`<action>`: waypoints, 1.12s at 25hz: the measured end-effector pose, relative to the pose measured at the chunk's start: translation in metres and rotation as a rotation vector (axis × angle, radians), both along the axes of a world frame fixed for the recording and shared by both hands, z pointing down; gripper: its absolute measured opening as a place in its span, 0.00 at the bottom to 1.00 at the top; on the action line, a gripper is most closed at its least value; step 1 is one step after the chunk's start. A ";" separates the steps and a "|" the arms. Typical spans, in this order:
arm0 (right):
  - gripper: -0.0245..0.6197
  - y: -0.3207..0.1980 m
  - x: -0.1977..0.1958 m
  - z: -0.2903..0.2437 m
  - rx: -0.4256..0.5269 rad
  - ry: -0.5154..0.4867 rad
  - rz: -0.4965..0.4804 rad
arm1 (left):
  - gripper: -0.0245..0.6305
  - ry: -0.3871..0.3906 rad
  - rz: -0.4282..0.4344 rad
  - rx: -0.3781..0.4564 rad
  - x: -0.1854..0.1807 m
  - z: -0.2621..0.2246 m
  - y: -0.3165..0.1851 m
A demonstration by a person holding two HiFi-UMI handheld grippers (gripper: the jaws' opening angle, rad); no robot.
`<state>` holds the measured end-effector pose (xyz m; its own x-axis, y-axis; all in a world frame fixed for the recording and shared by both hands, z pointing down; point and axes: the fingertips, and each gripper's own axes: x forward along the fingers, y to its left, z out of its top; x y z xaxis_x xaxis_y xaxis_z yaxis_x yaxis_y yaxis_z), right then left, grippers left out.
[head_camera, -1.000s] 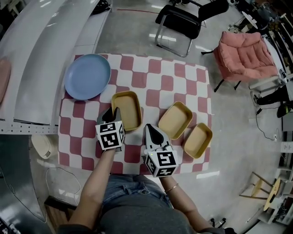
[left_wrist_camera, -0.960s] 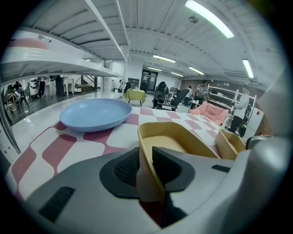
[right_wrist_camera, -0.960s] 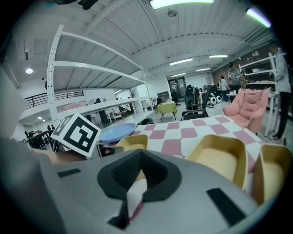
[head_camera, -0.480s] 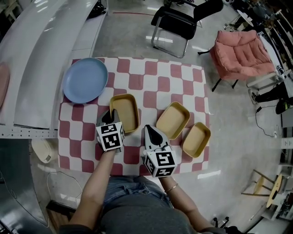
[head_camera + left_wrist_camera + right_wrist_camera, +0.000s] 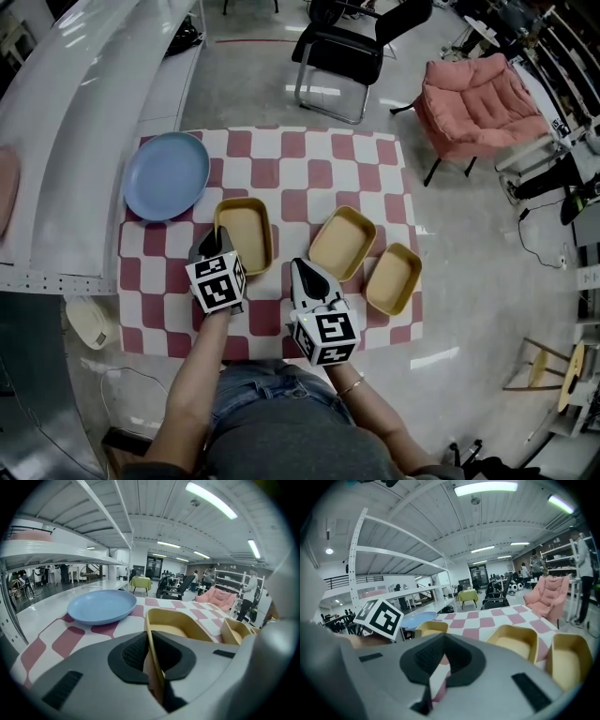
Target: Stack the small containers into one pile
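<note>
Three shallow yellow containers lie apart on the checked table (image 5: 309, 159): the left one (image 5: 246, 234), the middle one (image 5: 343, 243) and the right one (image 5: 394, 278). My left gripper (image 5: 217, 244) is at the left container's near end. In the left gripper view the jaws of that gripper (image 5: 152, 656) are closing, and the thin near wall of that container (image 5: 176, 625) stands between the pads, pinched. My right gripper (image 5: 302, 272) hovers over the cloth between the left and middle containers; its jaws (image 5: 443, 660) are shut with nothing in them.
A blue plate (image 5: 167, 175) rests at the table's far left corner. A black chair (image 5: 347, 47) and a pink armchair (image 5: 473, 103) stand on the floor beyond the table. White shelving runs along the left side.
The left gripper's jaws have come together over the left container's near wall. The head view has drifted a little; the right gripper and the other two containers stay where they were.
</note>
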<state>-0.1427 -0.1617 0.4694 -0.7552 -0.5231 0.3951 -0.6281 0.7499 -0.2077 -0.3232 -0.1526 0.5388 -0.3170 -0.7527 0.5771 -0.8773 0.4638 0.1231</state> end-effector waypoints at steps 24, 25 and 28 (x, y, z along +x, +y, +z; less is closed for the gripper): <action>0.05 0.034 0.156 -0.029 0.058 -0.034 0.310 | 0.08 -0.009 0.362 0.160 0.161 -0.091 -0.028; 0.05 0.035 0.168 -0.029 0.057 -0.032 0.337 | 0.08 -0.006 0.390 0.163 0.175 -0.093 -0.032; 0.05 0.037 0.202 -0.028 0.057 -0.030 0.416 | 0.08 0.002 0.472 0.171 0.215 -0.096 -0.042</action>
<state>0.0591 -0.1250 0.4417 -0.4853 -0.8063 0.3381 -0.8743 0.4439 -0.1962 -0.1086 -0.1950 0.4429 0.0818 -0.8974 0.4335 -0.9863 -0.0102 0.1648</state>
